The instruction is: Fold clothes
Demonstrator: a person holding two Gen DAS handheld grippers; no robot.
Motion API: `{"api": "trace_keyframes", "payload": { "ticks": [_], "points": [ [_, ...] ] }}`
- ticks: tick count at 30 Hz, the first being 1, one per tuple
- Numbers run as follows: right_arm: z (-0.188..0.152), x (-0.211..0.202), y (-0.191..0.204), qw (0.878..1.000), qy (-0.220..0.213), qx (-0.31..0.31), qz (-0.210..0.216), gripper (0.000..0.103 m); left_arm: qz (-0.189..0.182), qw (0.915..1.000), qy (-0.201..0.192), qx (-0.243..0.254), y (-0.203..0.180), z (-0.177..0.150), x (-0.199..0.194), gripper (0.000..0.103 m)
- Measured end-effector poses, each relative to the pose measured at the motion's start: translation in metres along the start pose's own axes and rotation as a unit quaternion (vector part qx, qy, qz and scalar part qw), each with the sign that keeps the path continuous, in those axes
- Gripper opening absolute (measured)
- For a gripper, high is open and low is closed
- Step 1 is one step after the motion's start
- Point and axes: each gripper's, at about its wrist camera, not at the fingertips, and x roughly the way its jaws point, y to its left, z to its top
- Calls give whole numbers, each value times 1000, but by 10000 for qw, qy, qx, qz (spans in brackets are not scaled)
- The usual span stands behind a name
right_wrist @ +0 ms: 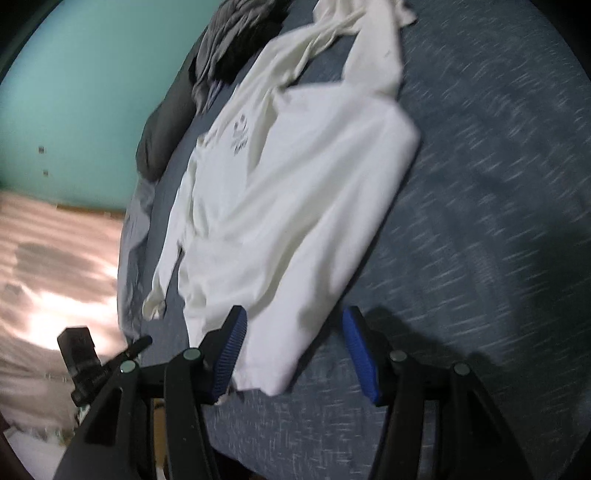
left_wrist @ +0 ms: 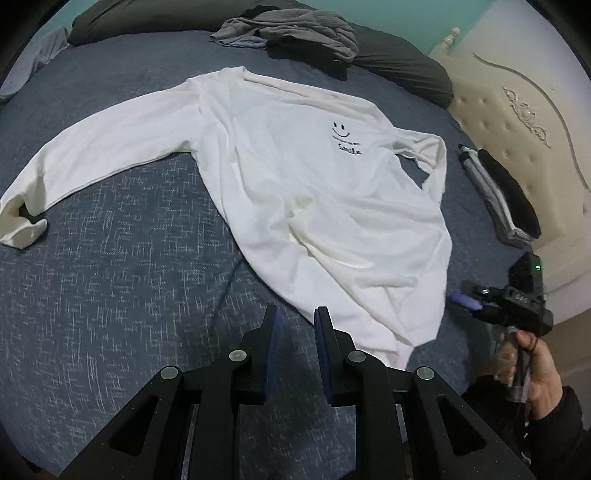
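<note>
White long-sleeved shirt (left_wrist: 314,192) lies spread on blue bedspread (left_wrist: 110,277) — grey clothes heap (left_wrist: 295,33) beyond collar, folded stack (left_wrist: 498,199) beside; left gripper (left_wrist: 295,325) narrowly parted, empty; right gripper (right_wrist: 295,350) spread over hem, gripping nothing.

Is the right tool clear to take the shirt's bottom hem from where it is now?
Probably yes. The right tool stands open with the white shirt's hem corner lying between its fingers, flat on the blue bed cover. Nothing lies on that corner, and the left tool sits apart.
</note>
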Motion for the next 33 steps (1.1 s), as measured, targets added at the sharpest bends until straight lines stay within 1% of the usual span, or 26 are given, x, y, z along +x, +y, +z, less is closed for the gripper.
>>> {"api": "trace_keyframes", "payload": {
  "ticks": [1,2,3,4,5,6,7,8,9,12,16,17,20,21,22,23,24,29,30,31,32,33],
  "points": [
    [-2,6,2,9999,93,-55,-17,36,3,10000,-13,-19,0,-2,-3,21],
    [-3,11,2,9998,153,-82,-19,27,0,10000,-13,-14,-1,-3,-5,21],
    [-4,16,3,9997,204,-104,-27,19,-3,10000,-14,-10,-1,-5,-8,21],
    [-5,18,4,9997,220,-136,-27,16,6,10000,-33,0,-2,-5,-10,21],
    [-5,16,6,9996,174,-199,-23,7,13,10000,-60,1,-1,-7,-13,21],
    [-5,12,9,9995,103,-283,-23,3,20,10000,-86,2,-1,-8,-17,24],
    [-4,7,11,9994,27,-342,-12,2,30,9999,-129,-13,1,-8,-19,27],
    [-3,0,13,9993,-67,-365,29,2,53,9999,-147,-14,2,-9,-20,33],
    [-2,-9,15,9991,-159,-385,82,2,70,9999,-144,-9,3,-10,-20,36],
    [5,-36,21,9976,-417,-537,142,1,31,10000,-68,18,2,-11,-14,36],
    [15,-73,28,9947,-686,-754,136,1,-154,9999,58,-45,-3,-12,2,36],
    [17,-76,27,9951,-608,-774,101,1,-185,9998,93,-47,-6,-13,6,36],
    [13,-56,23,9977,-108,-647,-143,5,-251,9994,212,-60,-13,-14,20,36],
    [11,-49,21,9979,62,-596,-235,12,-268,9993,253,-63,-15,-15,24,36],
    [8,-40,20,9977,222,-568,-303,20,-287,9992,282,-49,-18,-15,27,36],
    [5,-30,20,9972,347,-571,-331,44,-295,9990,321,-33,-21,-16,31,36],
    [1,-21,20,9968,427,-577,-345,56,-303,9989,349,-25,-23,-17,33,36],
    [-5,16,21,9950,668,-618,-404,56,-308,9985,445,41,-30,-20,39,36],
    [-6,22,20,9945,716,-633,-421,53,-310,9985,450,47,-31,-20,39,36],
    [-7,27,20,9941,729,-674,-437,39,-311,9985,454,53,-31,-20,39,36],
    [-7,30,21,9937,706,-743,-454,29,-313,9984,458,59,-31,-20,39,36],
    [-6,32,23,9934,682,-802,-465,13,-315,9984,462,65,-31,-20,39,36]
  ]
}}
